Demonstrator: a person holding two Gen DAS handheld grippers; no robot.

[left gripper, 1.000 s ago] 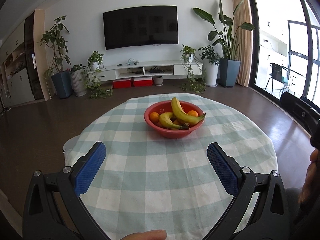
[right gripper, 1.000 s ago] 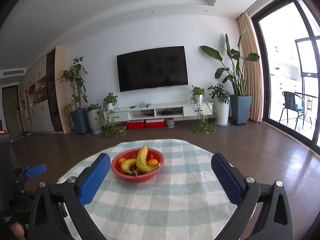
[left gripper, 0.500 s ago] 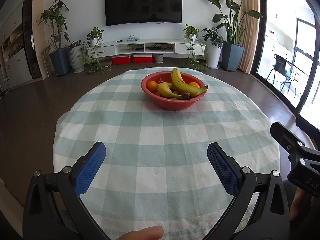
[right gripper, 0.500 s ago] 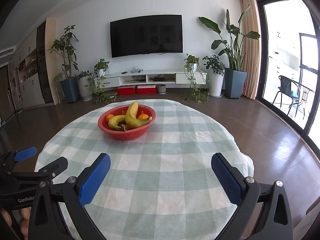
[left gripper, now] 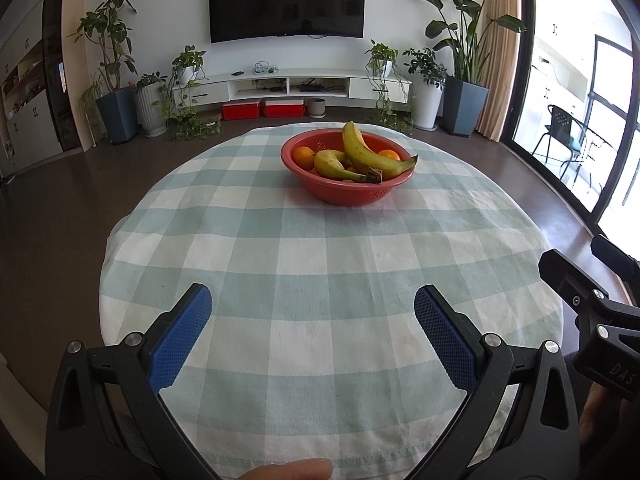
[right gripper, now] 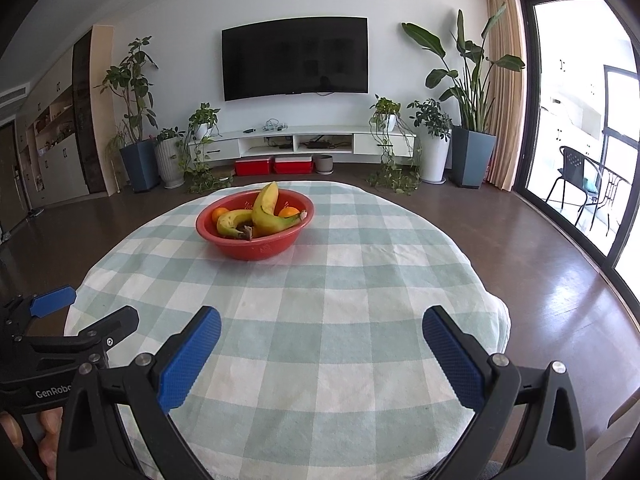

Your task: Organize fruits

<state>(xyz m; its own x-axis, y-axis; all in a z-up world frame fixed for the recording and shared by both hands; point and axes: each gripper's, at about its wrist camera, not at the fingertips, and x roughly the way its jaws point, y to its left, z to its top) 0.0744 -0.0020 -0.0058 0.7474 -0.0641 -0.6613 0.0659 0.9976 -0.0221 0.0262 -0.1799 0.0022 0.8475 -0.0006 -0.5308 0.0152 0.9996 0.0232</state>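
A red bowl (left gripper: 320,188) stands on the far half of a round table with a green-white checked cloth (left gripper: 320,264). It holds two bananas (left gripper: 366,152) and a few oranges (left gripper: 304,156). The bowl also shows in the right wrist view (right gripper: 240,246), left of centre, with the bananas (right gripper: 266,210). My left gripper (left gripper: 312,304) is open and empty above the near part of the cloth. My right gripper (right gripper: 320,326) is open and empty, to the right of the left one, whose fingers (right gripper: 54,300) show at the left edge.
The table edge drops to a dark wood floor (right gripper: 540,240) all round. A TV (right gripper: 294,62), a low white cabinet (right gripper: 304,144) and potted plants (right gripper: 464,120) stand along the far wall. Glass doors (right gripper: 580,152) are on the right.
Both grippers have come down and forward over the table, so the bowl now sits closer. Both stay open and empty.
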